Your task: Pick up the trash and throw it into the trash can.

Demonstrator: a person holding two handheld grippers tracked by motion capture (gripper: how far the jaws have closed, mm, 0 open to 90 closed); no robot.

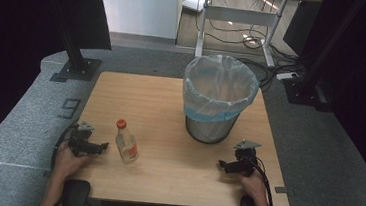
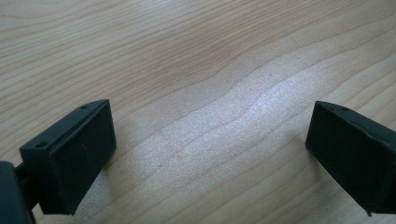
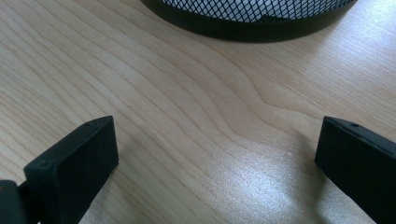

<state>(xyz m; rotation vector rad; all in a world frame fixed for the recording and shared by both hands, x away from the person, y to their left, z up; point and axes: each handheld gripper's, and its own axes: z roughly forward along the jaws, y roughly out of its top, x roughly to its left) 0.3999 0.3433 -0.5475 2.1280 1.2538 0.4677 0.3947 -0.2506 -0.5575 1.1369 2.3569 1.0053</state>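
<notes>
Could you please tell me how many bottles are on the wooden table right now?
1. The bottle with an orange cap stands on the table, just right of the left gripper and left of the lined bin, whose inside is hidden.

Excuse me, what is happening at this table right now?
A person sits at a wooden table with a gripper in each hand. The left gripper and right gripper both rest on the wood, open and empty. A small bottle with an orange cap stands by the left one, untouched. A lined mesh wastebasket stands beyond.
</notes>
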